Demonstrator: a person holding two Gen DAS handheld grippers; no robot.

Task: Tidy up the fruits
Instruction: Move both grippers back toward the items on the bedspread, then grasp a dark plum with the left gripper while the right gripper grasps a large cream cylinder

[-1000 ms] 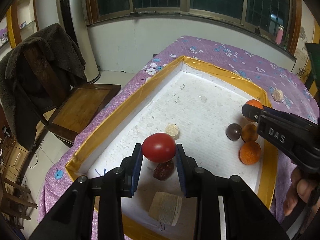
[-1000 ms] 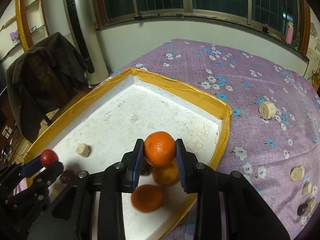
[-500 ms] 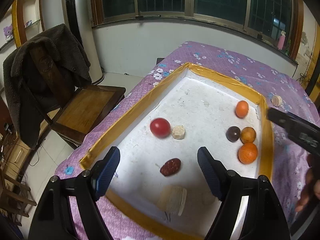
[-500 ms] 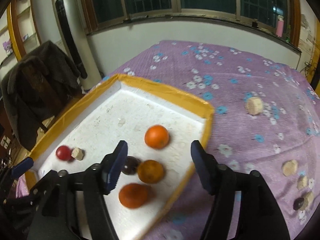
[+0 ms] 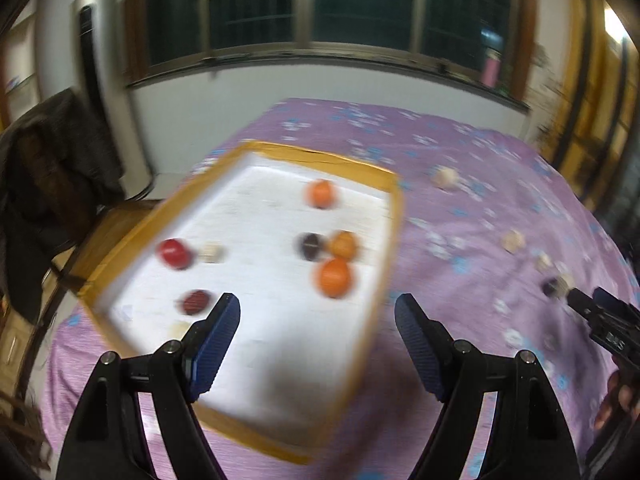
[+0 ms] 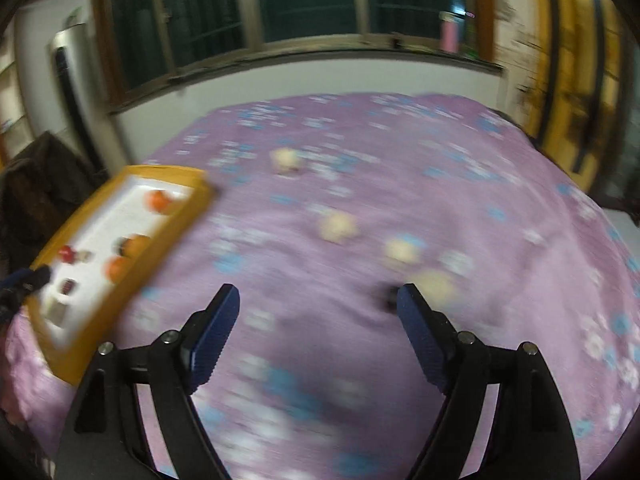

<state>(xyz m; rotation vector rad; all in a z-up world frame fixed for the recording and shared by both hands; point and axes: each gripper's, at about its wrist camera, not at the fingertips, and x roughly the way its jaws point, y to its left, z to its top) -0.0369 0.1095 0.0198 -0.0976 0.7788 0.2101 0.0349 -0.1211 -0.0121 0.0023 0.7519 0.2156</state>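
Both claws gape empty, having just opened. Left view: left gripper (image 5: 317, 316) hangs over the tray (image 5: 394, 216); fruits lie ahead. Right view: right gripper (image 6: 318, 306) is nearer the dark fruit (image 6: 386, 298), touching its right pad's tip.

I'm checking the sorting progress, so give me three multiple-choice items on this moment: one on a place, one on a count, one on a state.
1. Where does the red fruit lie?
A. in the tray
B. on the purple cloth
C. between the left gripper's jaws

2. How many orange fruits lie in the tray?
A. one
B. three
C. five

3. How does the right gripper stand?
A. shut on an orange
B. shut on nothing
C. open, with nothing between its jaws

Answers: 1 A, it rests on the white floor near the tray's left rim. 2 B, one far, two near the right rim. 3 C, the jaws stand wide over bare cloth, having just been opening.
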